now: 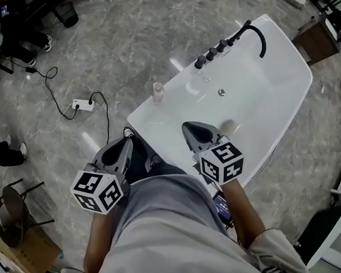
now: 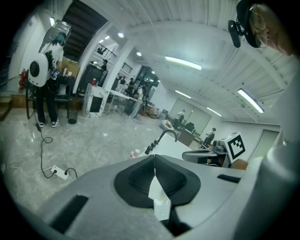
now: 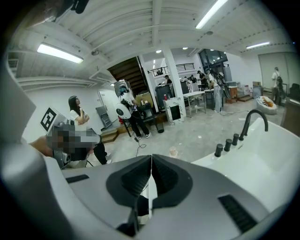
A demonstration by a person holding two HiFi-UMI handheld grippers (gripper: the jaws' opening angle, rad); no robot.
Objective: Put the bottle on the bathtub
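Pinkish small bottle (image 1: 158, 92) upright on the bathtub (image 1: 284, 74) rim, well ahead of our left claw (image 1: 126, 142) and our right claw (image 1: 189, 127), both pressed together and empty; we judge it light, smooth, easily toppled: pinch mid-body

A pink bottle (image 1: 158, 92) stands upright on the white bathtub (image 1: 151, 118) rim's corner.

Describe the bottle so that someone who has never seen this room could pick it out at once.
Find the white bathtub on the grey floor. Along the rim that carries the black tap and its row of knobs, go left in the head view. The small pinkish bottle stands upright there, alone, the only pale loose thing on that rim.
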